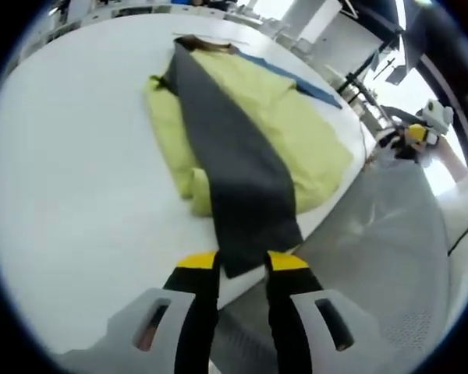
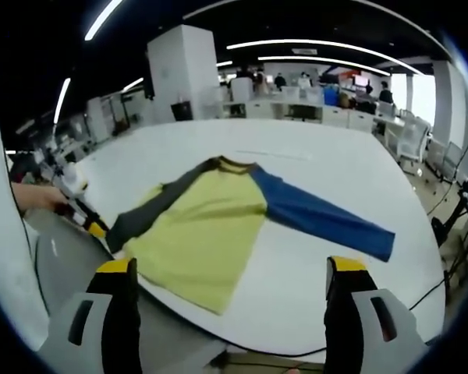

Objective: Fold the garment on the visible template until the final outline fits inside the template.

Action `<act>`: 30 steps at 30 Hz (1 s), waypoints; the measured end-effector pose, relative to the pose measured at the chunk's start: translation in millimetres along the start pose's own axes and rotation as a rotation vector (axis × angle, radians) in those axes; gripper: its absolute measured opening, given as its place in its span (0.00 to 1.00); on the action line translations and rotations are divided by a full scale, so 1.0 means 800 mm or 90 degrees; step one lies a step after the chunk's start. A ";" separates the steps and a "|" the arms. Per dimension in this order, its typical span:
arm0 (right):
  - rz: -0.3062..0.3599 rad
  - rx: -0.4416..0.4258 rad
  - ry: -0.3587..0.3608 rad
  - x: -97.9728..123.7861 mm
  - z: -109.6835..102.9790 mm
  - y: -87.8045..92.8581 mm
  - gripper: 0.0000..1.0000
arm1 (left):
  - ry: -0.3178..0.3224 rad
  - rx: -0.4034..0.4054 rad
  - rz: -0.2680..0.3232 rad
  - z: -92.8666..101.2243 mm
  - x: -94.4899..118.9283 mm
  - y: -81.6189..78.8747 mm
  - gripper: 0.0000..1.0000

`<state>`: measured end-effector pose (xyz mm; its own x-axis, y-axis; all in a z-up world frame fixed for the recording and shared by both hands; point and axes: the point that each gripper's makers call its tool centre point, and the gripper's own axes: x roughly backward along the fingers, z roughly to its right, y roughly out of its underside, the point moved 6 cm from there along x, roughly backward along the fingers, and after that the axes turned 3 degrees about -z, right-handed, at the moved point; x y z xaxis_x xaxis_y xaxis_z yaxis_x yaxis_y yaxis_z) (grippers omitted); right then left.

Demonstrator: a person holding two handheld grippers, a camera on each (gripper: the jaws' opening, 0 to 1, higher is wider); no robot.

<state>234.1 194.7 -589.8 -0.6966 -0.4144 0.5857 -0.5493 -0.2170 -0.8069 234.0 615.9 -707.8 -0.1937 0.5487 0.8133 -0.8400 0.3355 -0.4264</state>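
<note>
A long-sleeved shirt lies flat on the white table [image 1: 70,171]. Its body [image 1: 296,125] is yellow, one sleeve dark grey [image 1: 234,164], the other blue [image 2: 320,218]. In the left gripper view the grey sleeve runs over the yellow body and past the table edge, and its cuff sits between the jaws of my left gripper [image 1: 242,263], which is shut on it. The right gripper view shows that same left gripper [image 2: 93,226] at the cuff, held by a hand. My right gripper [image 2: 230,269] hangs open at the near table edge, in front of the shirt's hem [image 2: 195,288], with nothing between its jaws.
The table [image 2: 335,164] is broad and rounded, with grey floor [image 1: 390,257] below its edge. Desks, chairs and several people [image 2: 296,82] stand far behind it. A cable [image 2: 444,288] lies on the floor at the right. My right gripper [image 1: 415,134] shows beyond the table edge in the left gripper view.
</note>
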 end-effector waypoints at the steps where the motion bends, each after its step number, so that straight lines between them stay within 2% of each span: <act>1: 0.000 0.000 0.000 0.000 0.000 0.000 0.99 | 0.000 0.000 0.001 0.000 0.000 0.000 0.19; 9: 0.002 -0.006 0.001 0.000 0.000 0.001 0.99 | -0.001 0.001 -0.003 -0.003 -0.001 0.001 0.10; 12: 0.000 -0.007 0.004 0.000 0.001 0.002 0.99 | -0.001 0.005 -0.003 -0.004 -0.002 0.002 0.01; 27: 0.001 -0.009 0.005 -0.002 0.000 0.002 0.99 | -0.012 0.018 0.003 -0.007 0.001 -0.002 0.00; 30: -0.001 -0.008 0.003 -0.002 0.000 0.002 0.99 | -0.015 0.037 0.010 -0.011 0.004 -0.003 0.00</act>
<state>234.0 195.3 -592.1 -0.6985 -0.4096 0.5868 -0.5558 -0.2059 -0.8054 240.2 623.8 -707.7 -0.2193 0.5349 0.8160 -0.8643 0.2815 -0.4168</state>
